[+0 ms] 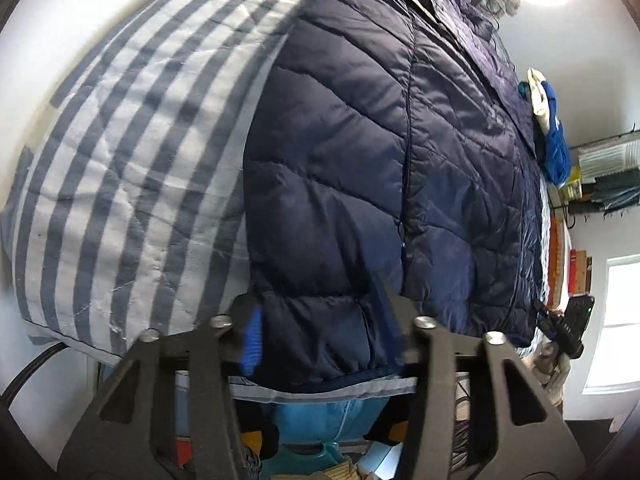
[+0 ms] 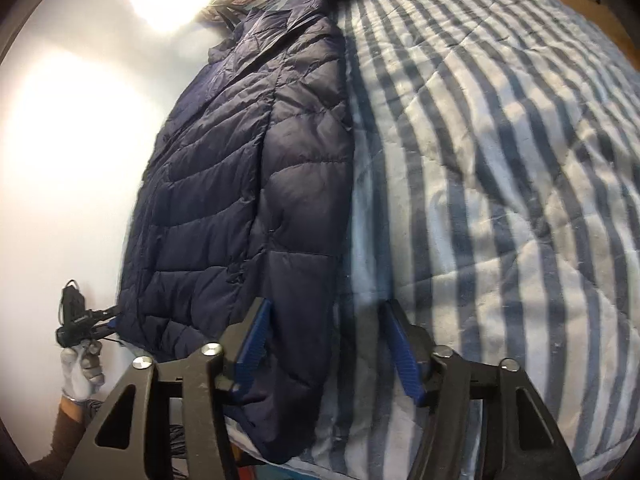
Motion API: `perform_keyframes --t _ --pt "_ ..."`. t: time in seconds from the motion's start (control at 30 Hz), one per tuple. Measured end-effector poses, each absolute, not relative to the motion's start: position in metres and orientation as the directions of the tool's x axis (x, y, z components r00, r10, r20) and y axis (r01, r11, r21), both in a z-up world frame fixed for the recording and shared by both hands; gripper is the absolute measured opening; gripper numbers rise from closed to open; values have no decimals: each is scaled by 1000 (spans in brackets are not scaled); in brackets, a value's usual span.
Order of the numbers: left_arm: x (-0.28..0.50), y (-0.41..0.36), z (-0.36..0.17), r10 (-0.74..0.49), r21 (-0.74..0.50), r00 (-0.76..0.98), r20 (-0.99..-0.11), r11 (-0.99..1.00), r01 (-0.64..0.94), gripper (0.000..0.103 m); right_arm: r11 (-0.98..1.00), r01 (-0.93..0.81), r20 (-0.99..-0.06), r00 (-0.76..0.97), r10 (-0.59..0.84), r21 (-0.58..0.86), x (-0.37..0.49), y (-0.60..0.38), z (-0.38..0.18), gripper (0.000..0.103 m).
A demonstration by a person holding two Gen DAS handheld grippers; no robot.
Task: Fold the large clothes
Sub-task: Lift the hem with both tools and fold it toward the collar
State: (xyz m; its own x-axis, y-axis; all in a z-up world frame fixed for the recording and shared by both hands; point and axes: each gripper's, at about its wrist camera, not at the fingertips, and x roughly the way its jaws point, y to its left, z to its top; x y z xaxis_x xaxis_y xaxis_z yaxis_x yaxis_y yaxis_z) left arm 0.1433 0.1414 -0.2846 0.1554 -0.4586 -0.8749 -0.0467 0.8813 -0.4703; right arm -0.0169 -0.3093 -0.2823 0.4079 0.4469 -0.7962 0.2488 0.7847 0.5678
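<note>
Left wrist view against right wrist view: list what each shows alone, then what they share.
Only the left wrist view shows the bright blue garment past the jacket, the window and the right gripper from outside. Only the right wrist view shows the gloved left hand holding the left gripper. Both show the navy puffer jacket on the striped quilt, and open jaws at its hem.

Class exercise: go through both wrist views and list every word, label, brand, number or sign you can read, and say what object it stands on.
None can be read for certain.
Other gripper's black camera body: pale marks on its side, too small and blurred to read.
Red object by the wall: no lettering legible.
Navy puffer jacket: no label or brand visible.
Striped bedcover: stripes only, no text.
</note>
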Motion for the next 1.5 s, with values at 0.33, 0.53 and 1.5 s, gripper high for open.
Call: perform_keyframes --t 0.33,0.53,1.5 --pt "147 143 -250 -511 -537 265 -818 843 -32 6 818 172 -796 406 448 548 -8 -282 -266 6" --pt "151 151 -217 -560 -615 376 -738 788 -33 4 813 165 -762 489 425 559 -7 -287 -238 3" --pt "322 98 -108 -516 -561 581 -630 819 119 3 866 148 -697 664 270 477 148 -335 -125 2"
